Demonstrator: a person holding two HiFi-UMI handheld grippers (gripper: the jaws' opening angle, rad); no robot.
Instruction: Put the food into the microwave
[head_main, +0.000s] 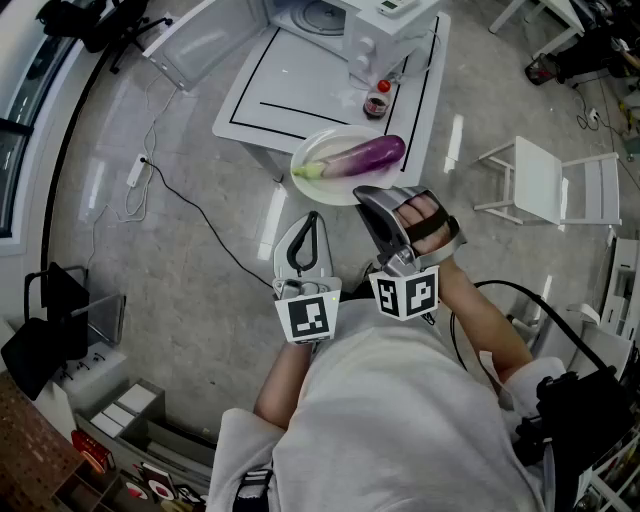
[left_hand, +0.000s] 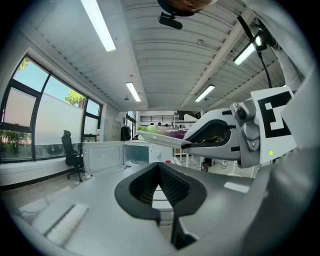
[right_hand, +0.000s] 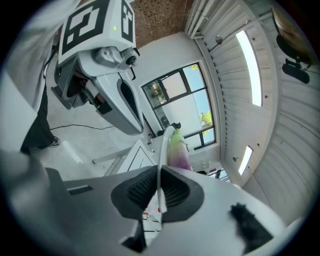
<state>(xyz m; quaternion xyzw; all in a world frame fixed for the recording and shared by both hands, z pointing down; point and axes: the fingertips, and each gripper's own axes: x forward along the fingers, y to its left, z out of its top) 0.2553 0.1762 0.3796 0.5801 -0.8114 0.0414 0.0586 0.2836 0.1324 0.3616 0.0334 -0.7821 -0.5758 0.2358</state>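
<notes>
A purple eggplant (head_main: 366, 154) with a green stem end lies on a white plate (head_main: 322, 182), which is held in the air just short of the white table (head_main: 290, 80). My right gripper (head_main: 367, 196) is shut on the plate's near rim; in the right gripper view the plate (right_hand: 161, 150) stands edge-on between the pads with the eggplant (right_hand: 178, 150) beyond. The microwave (head_main: 385, 30) sits on the table with its door (head_main: 205, 40) swung open. My left gripper (head_main: 310, 218) hovers to the left of the plate, shut and empty; its pads (left_hand: 167, 182) meet.
A small jar (head_main: 376, 104) with a red thing beside it stands on the table near the microwave. A white chair (head_main: 545, 180) is on the right. A black cable (head_main: 190, 205) and a power strip (head_main: 136, 171) lie on the floor to the left.
</notes>
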